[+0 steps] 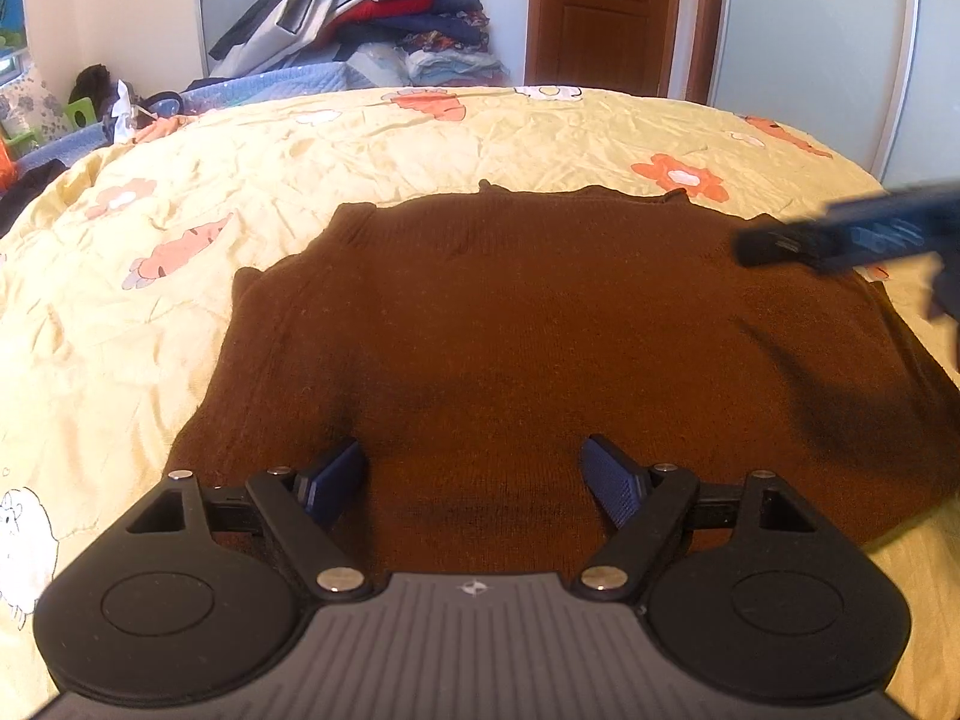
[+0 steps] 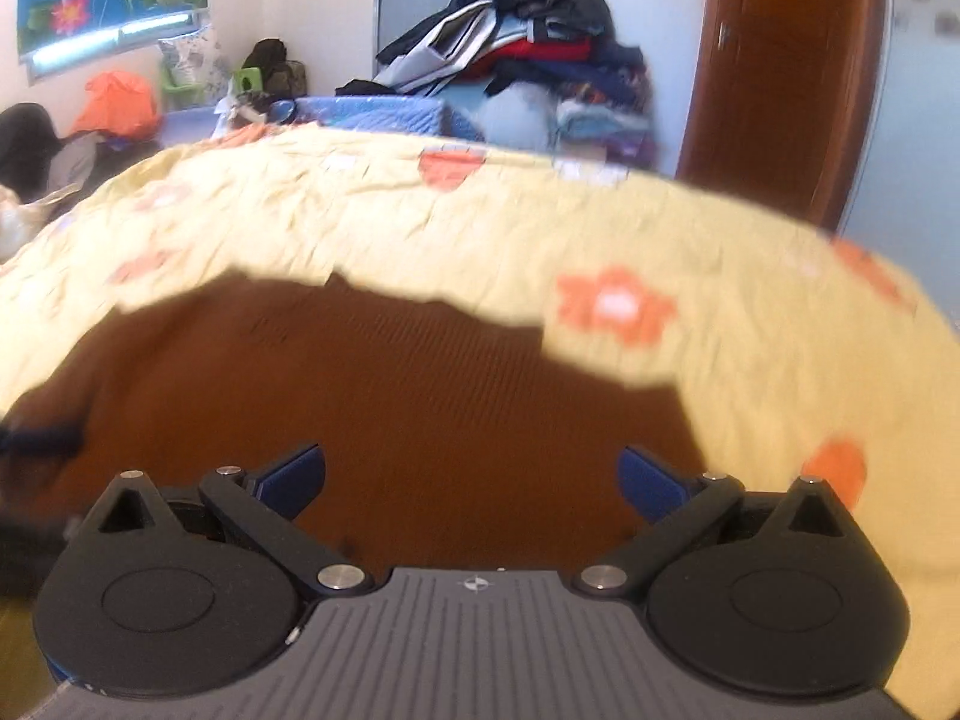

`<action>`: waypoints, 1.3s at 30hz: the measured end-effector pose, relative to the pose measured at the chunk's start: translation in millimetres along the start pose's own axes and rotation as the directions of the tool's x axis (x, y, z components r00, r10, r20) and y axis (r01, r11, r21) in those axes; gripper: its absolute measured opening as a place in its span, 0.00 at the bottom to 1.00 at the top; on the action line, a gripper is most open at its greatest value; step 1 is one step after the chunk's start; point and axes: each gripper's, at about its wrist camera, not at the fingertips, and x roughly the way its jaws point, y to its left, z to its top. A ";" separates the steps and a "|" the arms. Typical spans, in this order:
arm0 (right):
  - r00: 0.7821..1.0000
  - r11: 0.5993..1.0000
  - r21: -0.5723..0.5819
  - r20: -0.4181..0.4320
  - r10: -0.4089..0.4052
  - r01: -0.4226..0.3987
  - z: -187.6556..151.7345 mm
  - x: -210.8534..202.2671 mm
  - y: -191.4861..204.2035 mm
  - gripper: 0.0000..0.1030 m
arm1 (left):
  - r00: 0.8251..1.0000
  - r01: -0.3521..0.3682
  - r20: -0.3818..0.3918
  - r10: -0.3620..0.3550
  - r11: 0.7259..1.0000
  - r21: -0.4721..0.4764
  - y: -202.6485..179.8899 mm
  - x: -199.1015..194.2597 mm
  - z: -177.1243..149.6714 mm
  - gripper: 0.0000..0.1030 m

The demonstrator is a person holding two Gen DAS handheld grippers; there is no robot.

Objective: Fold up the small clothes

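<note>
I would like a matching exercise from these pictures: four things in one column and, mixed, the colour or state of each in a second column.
Things:
1. sweater
2. bedspread
3. door
4. left gripper

Descriptions:
A. yellow with orange flowers
B. open, nothing between its fingers
C. dark brown knit, lying flat
D. reddish wood, shut

Pairs: 1-C, 2-A, 3-D, 4-B

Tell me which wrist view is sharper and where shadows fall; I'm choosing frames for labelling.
Left wrist view: sharp on the brown sweater and yellow bedsheet, only the right gripper smeared, with a dark shadow beneath it; fisheye bends the bed's edge. Right wrist view: motion-blurred throughout, sweater outline soft.
</note>
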 end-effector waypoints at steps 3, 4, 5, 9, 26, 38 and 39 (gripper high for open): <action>0.994 1.000 -0.014 -0.106 -0.021 0.020 4.0 46.2 0.5 1.00 | 1.000 0.004 0.004 -0.004 1.000 0.001 0.3 0.3 -0.3 0.79; 0.988 1.000 -0.006 -0.152 -0.015 0.014 -2.0 61.8 -1.0 1.00 | 1.000 0.006 0.007 -0.006 1.000 0.001 0.5 0.4 -0.9 0.79; 0.996 0.997 0.072 -0.091 0.025 -0.019 -9.8 63.2 -8.5 1.00 | 1.000 0.008 0.011 -0.008 1.000 0.002 0.5 0.2 -1.7 0.79; 0.999 0.998 0.057 -0.052 0.010 -0.007 -22.8 56.7 -0.4 1.00 | 1.000 0.012 0.021 -0.012 1.000 0.007 0.2 0.1 -3.2 0.79; 0.999 0.998 0.039 0.009 0.047 -0.047 -42.2 -14.4 5.5 1.00 | 0.999 0.012 0.046 -0.009 0.997 -0.071 20.6 -24.6 -6.5 0.80; 0.998 0.895 0.444 -0.056 -0.033 0.055 -129.5 -101.1 -89.1 0.96 | 0.993 0.038 -0.084 -0.085 0.894 -0.446 110.5 -32.6 -13.9 0.80; 0.998 0.870 0.493 -0.065 0.013 0.021 -137.1 -104.6 -96.2 0.95 | 0.985 0.081 -0.091 -0.144 0.865 -0.496 113.7 -31.2 -19.6 0.80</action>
